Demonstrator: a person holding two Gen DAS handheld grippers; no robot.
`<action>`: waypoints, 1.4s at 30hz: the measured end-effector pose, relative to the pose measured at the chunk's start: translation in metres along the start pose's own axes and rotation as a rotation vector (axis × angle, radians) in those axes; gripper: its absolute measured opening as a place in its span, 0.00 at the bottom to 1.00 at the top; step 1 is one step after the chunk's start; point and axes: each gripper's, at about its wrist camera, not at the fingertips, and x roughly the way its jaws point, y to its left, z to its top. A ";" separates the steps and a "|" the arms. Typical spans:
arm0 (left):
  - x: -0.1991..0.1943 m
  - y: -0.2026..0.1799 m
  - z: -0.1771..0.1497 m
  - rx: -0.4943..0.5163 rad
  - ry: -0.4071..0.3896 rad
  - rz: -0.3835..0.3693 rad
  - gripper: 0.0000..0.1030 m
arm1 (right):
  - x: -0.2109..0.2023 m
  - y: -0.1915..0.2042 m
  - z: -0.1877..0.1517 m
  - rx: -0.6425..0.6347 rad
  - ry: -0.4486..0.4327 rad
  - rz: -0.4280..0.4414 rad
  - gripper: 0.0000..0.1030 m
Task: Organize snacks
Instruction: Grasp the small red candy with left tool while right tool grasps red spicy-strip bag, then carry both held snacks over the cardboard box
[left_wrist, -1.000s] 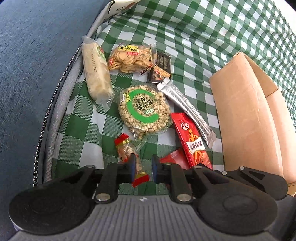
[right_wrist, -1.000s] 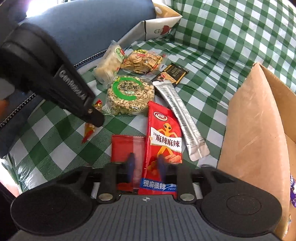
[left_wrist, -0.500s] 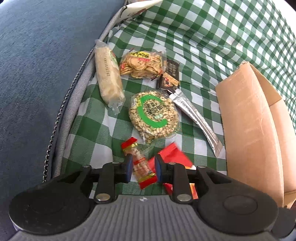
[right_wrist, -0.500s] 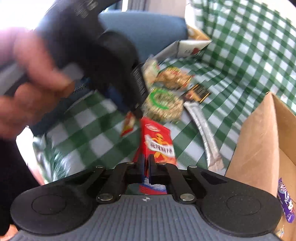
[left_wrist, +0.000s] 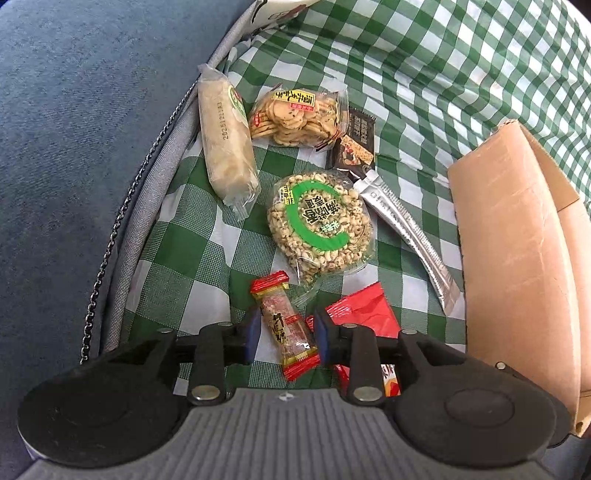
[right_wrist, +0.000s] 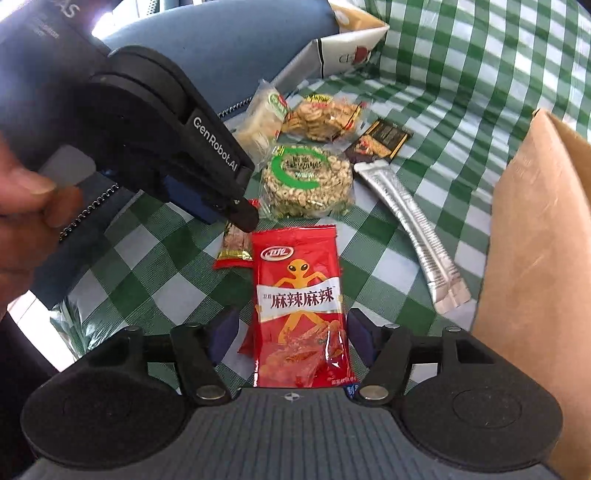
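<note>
Snacks lie on a green checked cloth (left_wrist: 184, 236). My left gripper (left_wrist: 285, 334) is open, its fingers either side of a small red-ended candy bar (left_wrist: 284, 325) without gripping it. My right gripper (right_wrist: 291, 332) is open around a red spicy snack packet (right_wrist: 299, 306), with a gap at each finger. The candy bar (right_wrist: 234, 245) and the left gripper's body (right_wrist: 155, 133) also show in the right wrist view. A round puffed-grain cake (left_wrist: 319, 227), a silver stick pack (left_wrist: 406, 229), a cracker bag (left_wrist: 295, 116) and a long rice bar (left_wrist: 225, 142) lie beyond.
A brown cardboard box (left_wrist: 517, 258) stands at the right, also in the right wrist view (right_wrist: 535, 240). A small red packet (left_wrist: 364, 314) lies beside the left gripper. A dark chocolate packet (left_wrist: 356, 142) and a blue cushion (left_wrist: 74, 110) lie farther off.
Both grippers have opened wider. The right gripper was shut on the red spicy packet half a second ago and now stands open around it. The left gripper moved forward over the candy bar.
</note>
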 end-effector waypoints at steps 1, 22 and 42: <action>0.002 -0.001 0.001 0.000 0.003 0.006 0.34 | 0.004 -0.001 -0.001 -0.001 0.016 -0.008 0.64; 0.014 -0.005 0.001 0.060 0.029 0.066 0.19 | -0.004 -0.011 -0.002 0.027 0.026 -0.043 0.48; 0.002 -0.007 0.005 0.038 -0.037 0.062 0.17 | -0.024 -0.016 0.005 0.032 -0.097 -0.083 0.47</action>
